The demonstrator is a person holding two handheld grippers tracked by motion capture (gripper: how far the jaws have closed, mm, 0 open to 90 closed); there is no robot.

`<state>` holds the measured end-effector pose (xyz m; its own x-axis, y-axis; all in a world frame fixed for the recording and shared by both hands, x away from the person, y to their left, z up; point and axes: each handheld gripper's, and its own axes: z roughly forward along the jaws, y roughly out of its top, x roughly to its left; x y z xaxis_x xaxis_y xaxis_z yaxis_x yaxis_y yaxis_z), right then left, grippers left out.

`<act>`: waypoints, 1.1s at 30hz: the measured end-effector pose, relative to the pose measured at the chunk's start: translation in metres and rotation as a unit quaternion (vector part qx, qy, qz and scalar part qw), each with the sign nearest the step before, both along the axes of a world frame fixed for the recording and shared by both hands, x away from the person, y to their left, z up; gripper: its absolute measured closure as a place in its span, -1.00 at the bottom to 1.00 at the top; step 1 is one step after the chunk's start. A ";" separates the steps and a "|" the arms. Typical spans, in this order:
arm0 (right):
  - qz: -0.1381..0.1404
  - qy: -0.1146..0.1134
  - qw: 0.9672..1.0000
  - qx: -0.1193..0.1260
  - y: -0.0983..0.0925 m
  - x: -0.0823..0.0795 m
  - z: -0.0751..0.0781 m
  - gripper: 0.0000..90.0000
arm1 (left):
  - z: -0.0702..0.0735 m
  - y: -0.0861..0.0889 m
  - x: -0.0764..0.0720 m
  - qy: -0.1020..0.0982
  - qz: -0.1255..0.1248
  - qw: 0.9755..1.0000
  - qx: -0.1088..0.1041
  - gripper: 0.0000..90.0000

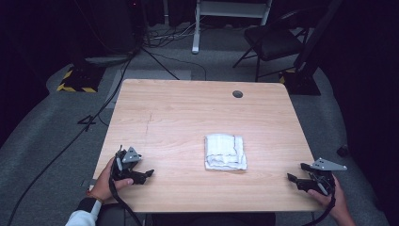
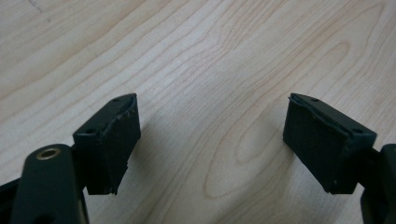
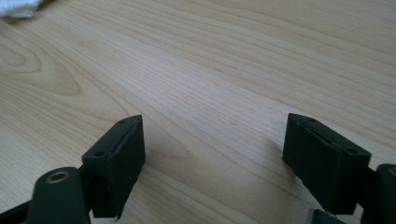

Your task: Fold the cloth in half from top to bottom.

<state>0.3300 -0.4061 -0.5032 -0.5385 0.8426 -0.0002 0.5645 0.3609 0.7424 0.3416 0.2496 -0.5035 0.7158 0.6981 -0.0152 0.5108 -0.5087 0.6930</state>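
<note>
A folded white cloth (image 1: pixel 225 151) lies flat on the wooden table (image 1: pixel 188 113), a little right of its middle. My left gripper (image 1: pixel 149 173) rests low at the table's front left, held in a hand, and stands open over bare wood (image 2: pixel 210 135). At the front right edge my right gripper (image 1: pixel 294 173) points left toward the cloth, well apart from it. Its jaws stand wide open with nothing between them (image 3: pixel 212 154). A corner of the white cloth (image 3: pixel 18 7) shows at the top left of the right gripper view.
A round cable hole (image 1: pixel 237 94) sits near the table's far edge. Beyond the table are a black chair (image 1: pixel 273 42), a white frame's legs (image 1: pixel 197 28) and cables on the grey floor. A yellow-and-black striped base (image 1: pixel 77 80) stands at the far left.
</note>
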 end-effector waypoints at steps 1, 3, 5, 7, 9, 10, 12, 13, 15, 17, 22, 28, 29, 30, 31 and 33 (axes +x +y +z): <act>-0.001 0.000 1.000 0.000 0.000 0.000 0.000 -0.53 | 0.000 0.001 -0.001 0.000 0.002 1.000 0.000 -0.58; -0.003 0.000 1.000 0.000 0.000 0.001 0.000 -0.54 | 0.000 0.001 -0.001 0.000 0.004 1.000 0.000 -0.58; -0.004 -0.001 1.000 -0.001 0.000 0.001 0.000 -0.54 | 0.000 0.001 -0.001 -0.001 0.007 1.000 0.000 -0.58; -0.005 -0.001 1.000 -0.001 0.001 0.001 0.000 -0.54 | 0.000 0.002 -0.002 -0.001 0.007 1.000 0.000 -0.58; -0.007 0.000 1.000 0.000 0.001 0.001 0.000 -0.54 | 0.000 0.002 -0.002 -0.001 0.007 1.000 0.000 -0.58; -0.007 -0.001 1.000 -0.001 0.001 0.001 0.000 -0.54 | 0.000 0.002 -0.002 -0.001 0.008 1.000 0.000 -0.58; -0.007 -0.001 1.000 -0.001 0.001 0.001 0.000 -0.54 | 0.000 0.002 -0.002 -0.001 0.008 1.000 0.000 -0.58; -0.007 -0.001 1.000 -0.001 0.001 0.001 0.000 -0.54 | 0.000 0.001 -0.002 -0.001 0.008 1.000 0.000 -0.58; -0.009 -0.001 1.000 -0.002 0.000 0.001 0.000 -0.54 | 0.000 0.002 -0.002 -0.001 0.008 1.000 0.000 -0.58; -0.012 -0.001 1.000 -0.001 0.000 0.001 0.000 -0.54 | 0.000 0.002 -0.002 -0.001 0.008 1.000 0.001 -0.58; -0.011 -0.001 1.000 -0.001 0.000 0.001 0.000 -0.54 | 0.000 0.002 -0.002 -0.001 0.008 1.000 0.000 -0.58; -0.011 -0.001 1.000 -0.001 0.000 0.001 0.000 -0.54 | 0.000 0.001 -0.002 -0.001 0.008 1.000 0.000 -0.58; -0.011 -0.001 1.000 -0.001 0.000 0.001 0.000 -0.54 | 0.000 0.001 -0.002 -0.001 0.008 1.000 0.000 -0.58; -0.011 -0.001 1.000 -0.001 0.000 0.001 0.000 -0.54 | 0.000 0.001 -0.002 -0.001 0.008 1.000 0.000 -0.58; -0.011 -0.001 1.000 -0.001 0.000 0.001 0.000 -0.54 | 0.000 0.001 -0.002 -0.001 0.008 1.000 0.000 -0.58; -0.011 -0.001 1.000 -0.001 0.000 0.001 0.000 -0.54 | 0.000 0.001 -0.002 -0.001 0.008 1.000 0.000 -0.58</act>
